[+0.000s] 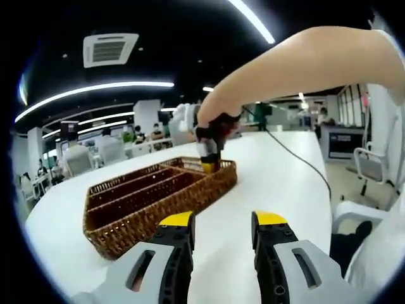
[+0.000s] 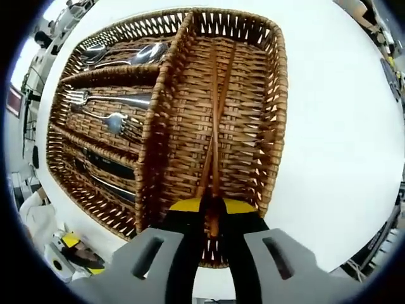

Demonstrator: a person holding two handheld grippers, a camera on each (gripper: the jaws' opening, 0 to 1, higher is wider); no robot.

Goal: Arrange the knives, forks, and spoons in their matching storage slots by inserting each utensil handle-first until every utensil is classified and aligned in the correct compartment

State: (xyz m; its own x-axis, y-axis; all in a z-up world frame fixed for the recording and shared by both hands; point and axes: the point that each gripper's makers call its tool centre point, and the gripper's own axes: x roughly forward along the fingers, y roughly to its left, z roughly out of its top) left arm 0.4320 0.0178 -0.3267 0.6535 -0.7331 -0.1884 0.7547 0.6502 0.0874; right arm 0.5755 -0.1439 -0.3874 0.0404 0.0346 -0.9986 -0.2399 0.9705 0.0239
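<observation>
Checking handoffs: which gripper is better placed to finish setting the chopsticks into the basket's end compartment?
Right. The right gripper is shut on the chopsticks, directly over the end compartment of the basket. The left gripper is open, off to the side.

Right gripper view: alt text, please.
The right gripper, shut on brown chopsticks, holds them over the wicker tray's long compartment. Side slots hold spoons, forks and knives.

Ceiling: dark, with a square air vent (image 1: 109,49) and curved white light strips (image 1: 95,90).
Desk: broad white surface (image 1: 278,171).
Furniture: white chair (image 1: 373,168) at right edge.
Background: open office, seated people distant.
</observation>
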